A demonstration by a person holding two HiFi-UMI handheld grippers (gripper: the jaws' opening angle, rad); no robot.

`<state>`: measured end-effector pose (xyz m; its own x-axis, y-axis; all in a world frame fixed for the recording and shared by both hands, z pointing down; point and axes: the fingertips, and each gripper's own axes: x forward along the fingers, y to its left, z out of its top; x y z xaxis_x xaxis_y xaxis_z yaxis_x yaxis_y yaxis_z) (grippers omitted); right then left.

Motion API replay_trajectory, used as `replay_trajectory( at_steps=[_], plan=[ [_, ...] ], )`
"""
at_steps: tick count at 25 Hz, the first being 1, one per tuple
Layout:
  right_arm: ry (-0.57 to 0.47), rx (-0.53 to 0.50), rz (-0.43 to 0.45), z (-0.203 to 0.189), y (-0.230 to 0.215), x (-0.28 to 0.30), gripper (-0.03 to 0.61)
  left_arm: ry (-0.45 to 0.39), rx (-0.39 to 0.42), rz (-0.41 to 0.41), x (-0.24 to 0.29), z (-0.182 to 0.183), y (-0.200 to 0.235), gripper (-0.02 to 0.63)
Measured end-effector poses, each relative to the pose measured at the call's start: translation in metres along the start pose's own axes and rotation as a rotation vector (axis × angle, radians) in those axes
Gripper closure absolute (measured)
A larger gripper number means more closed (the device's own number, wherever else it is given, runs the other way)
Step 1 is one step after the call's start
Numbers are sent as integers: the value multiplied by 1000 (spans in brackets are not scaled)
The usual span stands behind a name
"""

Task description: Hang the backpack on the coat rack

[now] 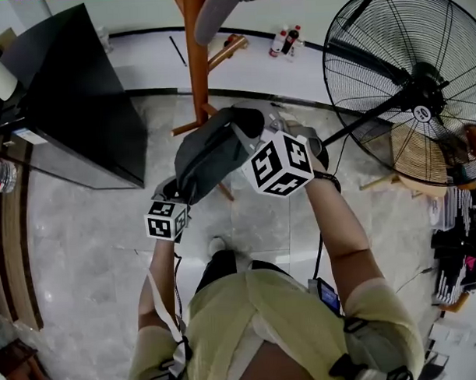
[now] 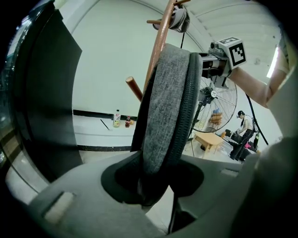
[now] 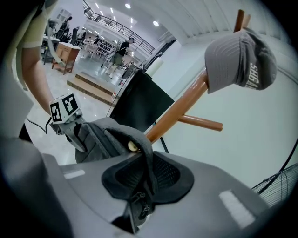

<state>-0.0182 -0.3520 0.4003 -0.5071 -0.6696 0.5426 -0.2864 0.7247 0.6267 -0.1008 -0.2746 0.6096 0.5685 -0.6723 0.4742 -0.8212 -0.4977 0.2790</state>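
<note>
I hold a grey backpack (image 1: 209,151) between both grippers in front of the wooden coat rack (image 1: 196,62). The left gripper (image 1: 180,197) is at its lower end. In the left gripper view the zippered edge of the backpack (image 2: 170,107) rises upright out of the left gripper (image 2: 153,193), whose jaws are closed on it. The right gripper (image 1: 255,130) is at the top end, and in its own view the right gripper (image 3: 139,186) is shut on a thin backpack strap (image 3: 142,148). A grey cap (image 3: 240,60) hangs at the top of the rack's pole (image 3: 186,104), with a bare peg (image 3: 200,123) below it.
A black panel (image 1: 79,97) stands to the left of the rack. A large floor fan (image 1: 414,86) stands to the right, with clutter (image 1: 458,240) near it. Bottles (image 1: 286,40) sit by the far wall. The rack's legs (image 1: 193,124) spread over the tiled floor.
</note>
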Motion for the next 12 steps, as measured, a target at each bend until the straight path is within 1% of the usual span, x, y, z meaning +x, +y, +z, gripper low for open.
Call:
replay_trajectory(
  at_steps=[3, 12],
  plan=[
    [-23, 13, -17, 0, 0, -1, 522, 2, -7, 8, 1, 0, 1, 482],
    [-53, 42, -35, -2, -1, -4, 514, -5, 14, 51, -11, 1, 3, 456]
  ],
)
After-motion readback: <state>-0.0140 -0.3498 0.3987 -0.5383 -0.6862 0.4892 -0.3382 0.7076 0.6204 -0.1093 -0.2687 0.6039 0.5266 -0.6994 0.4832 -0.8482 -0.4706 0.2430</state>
